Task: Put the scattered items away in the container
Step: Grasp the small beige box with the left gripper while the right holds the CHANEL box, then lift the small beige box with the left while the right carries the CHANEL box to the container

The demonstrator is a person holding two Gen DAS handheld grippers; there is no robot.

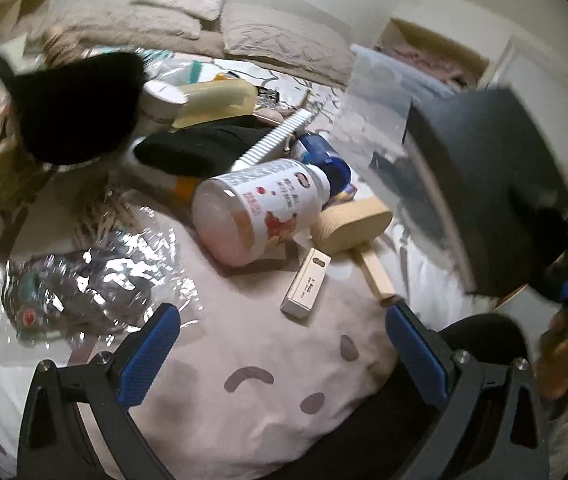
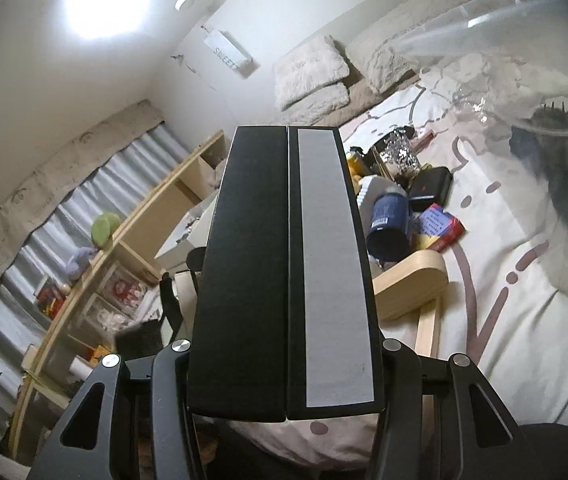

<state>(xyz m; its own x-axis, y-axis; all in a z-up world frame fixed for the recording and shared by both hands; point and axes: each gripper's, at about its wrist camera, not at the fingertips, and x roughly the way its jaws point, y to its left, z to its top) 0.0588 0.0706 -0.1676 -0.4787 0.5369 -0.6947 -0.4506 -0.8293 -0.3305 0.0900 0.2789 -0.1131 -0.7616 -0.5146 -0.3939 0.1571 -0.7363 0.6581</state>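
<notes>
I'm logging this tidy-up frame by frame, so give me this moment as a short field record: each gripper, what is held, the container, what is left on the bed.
left gripper: open, empty, above the bedspread
right gripper: shut on black box
container: clear plastic bin, upper right of the right wrist view
still loose: pink-label bottle, wooden mallet, small white box, blue bottle
</notes>
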